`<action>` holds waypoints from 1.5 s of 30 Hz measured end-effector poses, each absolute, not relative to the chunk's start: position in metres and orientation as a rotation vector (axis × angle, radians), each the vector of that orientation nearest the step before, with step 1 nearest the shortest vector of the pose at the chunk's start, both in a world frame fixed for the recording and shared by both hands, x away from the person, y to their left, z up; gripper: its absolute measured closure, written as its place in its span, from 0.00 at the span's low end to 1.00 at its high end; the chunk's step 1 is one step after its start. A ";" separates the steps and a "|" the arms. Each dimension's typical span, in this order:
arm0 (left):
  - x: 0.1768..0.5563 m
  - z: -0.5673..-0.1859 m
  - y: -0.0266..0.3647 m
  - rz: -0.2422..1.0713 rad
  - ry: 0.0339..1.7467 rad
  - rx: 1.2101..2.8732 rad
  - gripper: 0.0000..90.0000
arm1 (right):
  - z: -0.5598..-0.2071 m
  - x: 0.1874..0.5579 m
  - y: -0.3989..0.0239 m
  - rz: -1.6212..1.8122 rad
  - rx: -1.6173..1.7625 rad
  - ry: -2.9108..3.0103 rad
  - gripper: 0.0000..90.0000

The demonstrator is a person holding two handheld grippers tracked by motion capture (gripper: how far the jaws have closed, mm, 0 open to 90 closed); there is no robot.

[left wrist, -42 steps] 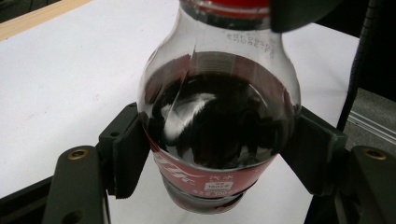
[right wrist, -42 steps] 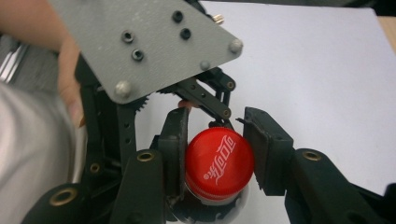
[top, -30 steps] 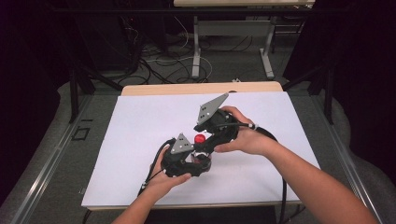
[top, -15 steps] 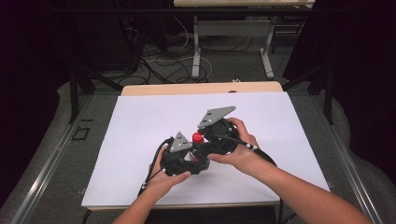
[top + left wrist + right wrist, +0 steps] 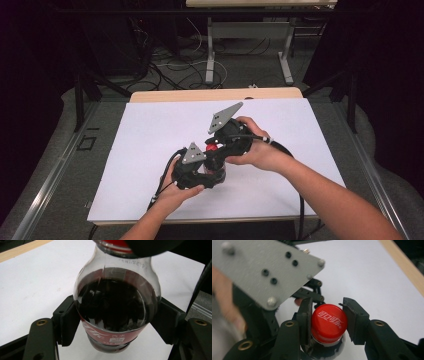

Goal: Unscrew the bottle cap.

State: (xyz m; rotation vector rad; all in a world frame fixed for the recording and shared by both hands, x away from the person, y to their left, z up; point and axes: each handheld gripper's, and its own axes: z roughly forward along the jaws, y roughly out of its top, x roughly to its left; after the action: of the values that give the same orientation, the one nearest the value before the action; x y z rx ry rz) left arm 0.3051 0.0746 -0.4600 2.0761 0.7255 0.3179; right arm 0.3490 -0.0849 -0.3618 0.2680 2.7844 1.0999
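Observation:
A cola bottle [image 5: 116,312] with dark liquid and a red label stands on the white sheet. My left gripper [image 5: 116,326] is shut on its body, one pad against each side. Its red cap [image 5: 329,322] sits between the pads [image 5: 305,320] of my right gripper [image 5: 328,323]. Those jaws have just been closing, and both pads now press on the cap's rim. From above, the left gripper [image 5: 214,176] is low at the bottle. The right gripper [image 5: 213,148] reaches in from the right over the cap [image 5: 212,145].
A white sheet [image 5: 150,130] covers the table, with a wooden edge [image 5: 200,95] at the far side. Cables and metal table legs [image 5: 210,55] lie on the floor beyond. The left gripper's grey plate [image 5: 262,272] is close beside the right gripper's jaws.
The right gripper has settled lower onto the red cap, which shows less than before. The left hand and the bottle have kept still.

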 end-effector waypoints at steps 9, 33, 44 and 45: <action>0.303 -0.457 0.074 0.289 0.681 2.094 0.34 | -0.357 0.364 -0.092 1.149 -0.003 2.905 0.68; 0.314 -0.468 0.080 0.299 0.749 2.083 0.33 | -0.349 0.367 -0.111 1.172 0.140 2.845 0.68; 0.330 -0.466 0.089 0.320 0.809 2.063 0.33 | -0.371 0.361 -0.121 1.105 0.255 2.818 0.67; 0.331 -0.465 0.089 0.328 0.817 2.053 0.33 | -0.373 0.360 -0.121 1.097 0.268 2.819 0.67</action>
State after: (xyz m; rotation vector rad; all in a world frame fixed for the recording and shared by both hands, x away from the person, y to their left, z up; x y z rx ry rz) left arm 0.3305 0.0892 -0.4653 2.0533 0.8174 0.3280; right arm 0.3599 -0.1210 -0.3733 0.2679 2.8186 1.0973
